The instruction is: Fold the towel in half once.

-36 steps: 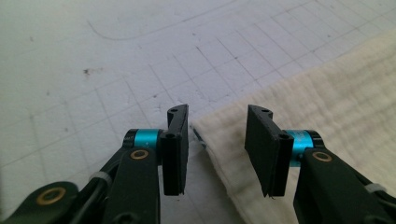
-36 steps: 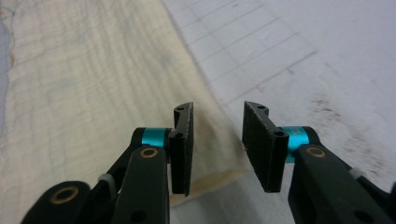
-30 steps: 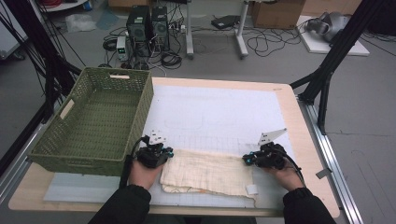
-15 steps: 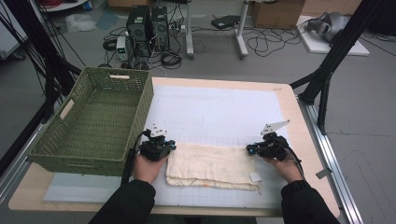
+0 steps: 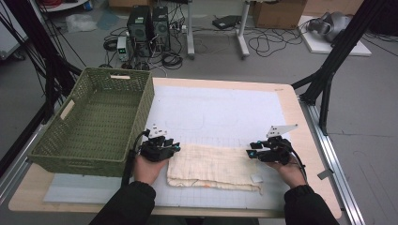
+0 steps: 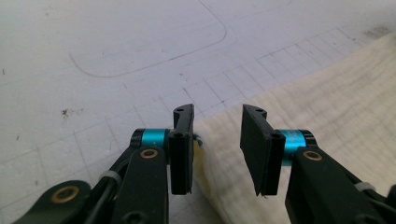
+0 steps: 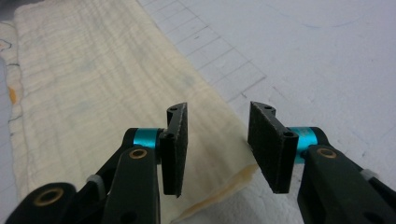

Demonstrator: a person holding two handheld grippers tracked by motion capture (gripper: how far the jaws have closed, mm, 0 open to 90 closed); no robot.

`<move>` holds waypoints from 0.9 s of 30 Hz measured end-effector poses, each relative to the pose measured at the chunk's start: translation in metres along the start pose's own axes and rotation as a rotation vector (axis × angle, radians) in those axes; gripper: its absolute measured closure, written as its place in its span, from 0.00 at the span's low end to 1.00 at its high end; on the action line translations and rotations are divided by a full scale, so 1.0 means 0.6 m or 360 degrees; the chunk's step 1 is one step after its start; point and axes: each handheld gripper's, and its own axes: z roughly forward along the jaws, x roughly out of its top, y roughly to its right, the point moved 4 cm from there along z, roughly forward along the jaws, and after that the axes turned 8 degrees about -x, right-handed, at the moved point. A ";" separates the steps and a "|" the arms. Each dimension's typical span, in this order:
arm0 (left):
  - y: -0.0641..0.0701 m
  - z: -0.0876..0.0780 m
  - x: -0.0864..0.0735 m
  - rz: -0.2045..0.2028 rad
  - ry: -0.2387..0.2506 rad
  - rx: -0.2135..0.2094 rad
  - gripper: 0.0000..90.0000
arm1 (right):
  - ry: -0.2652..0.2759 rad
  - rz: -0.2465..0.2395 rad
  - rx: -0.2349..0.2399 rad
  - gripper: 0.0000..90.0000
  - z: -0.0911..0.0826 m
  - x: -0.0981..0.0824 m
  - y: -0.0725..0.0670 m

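Observation:
A cream folded cloth (image 5: 213, 166) lies flat on the white gridded mat (image 5: 220, 108) near the table's front edge. My left gripper (image 5: 176, 147) sits at the cloth's far left corner and my right gripper (image 5: 251, 153) at its far right corner. In the left gripper view the gripper (image 6: 217, 112) is open, its jaws having just been opening, and the cloth (image 6: 327, 102) lies under them, not pinched. In the right gripper view the gripper (image 7: 217, 109) is open in the same way, jaws just opened, over the cloth's edge (image 7: 93, 84).
A green woven basket (image 5: 61, 112) stands on the table's left side, close to my left hand. A small white tag (image 5: 256, 178) hangs off the cloth's near right corner. The mat stretches bare beyond the cloth toward the far edge.
Both hands shifted slightly away from the person, carrying the cloth's far edge forward. Both grippers' jaws have come apart and the cloth now lies loose on the mat.

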 end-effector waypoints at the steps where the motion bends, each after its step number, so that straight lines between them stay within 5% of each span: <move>1: 0.000 -0.001 0.001 -0.0006 0.0009 -0.0006 0.72 | 0.0004 0.0005 0.0000 0.62 -0.001 -0.002 -0.001; 27: 0.001 -0.007 0.001 0.0031 0.0004 -0.0008 0.73 | 0.0096 0.0019 0.0008 0.58 -0.009 0.000 -0.014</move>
